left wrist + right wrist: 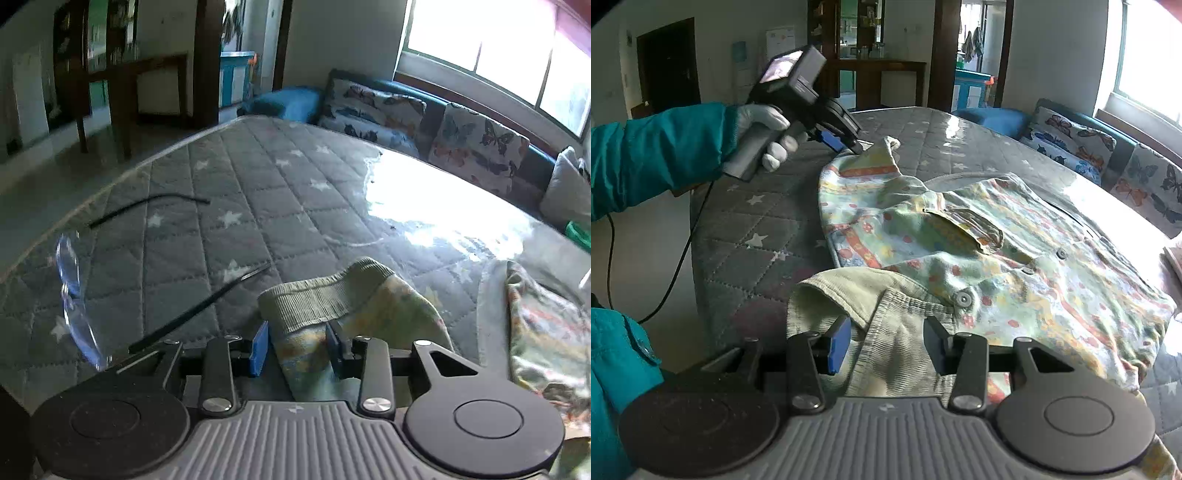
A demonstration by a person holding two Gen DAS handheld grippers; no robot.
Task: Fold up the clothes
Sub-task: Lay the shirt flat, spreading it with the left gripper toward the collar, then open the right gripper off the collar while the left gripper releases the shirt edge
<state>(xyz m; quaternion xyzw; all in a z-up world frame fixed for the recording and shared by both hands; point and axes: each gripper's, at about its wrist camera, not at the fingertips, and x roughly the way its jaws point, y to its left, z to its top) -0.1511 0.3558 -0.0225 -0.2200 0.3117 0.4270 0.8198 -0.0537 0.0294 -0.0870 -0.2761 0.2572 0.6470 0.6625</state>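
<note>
A small pastel patterned top (997,240) with buttons lies spread on a grey quilted mattress with white stars (746,229). In the left wrist view my left gripper (298,347) is shut on a ribbed sleeve cuff (321,295), which rises bunched between the pads; the rest of the top (546,332) lies to the right. From the right wrist view, the left gripper (849,144) pinches the far sleeve end. My right gripper (886,345) stands open over the near ribbed cuff (897,332), which lies flat between its fingers.
A gloved hand (764,122) in a teal sleeve (657,155) carries the left gripper, and its black cable (676,266) hangs off the mattress edge. Butterfly cushions (1071,136) line a bench under the window. A dark wooden table (129,74) stands on the floor beyond.
</note>
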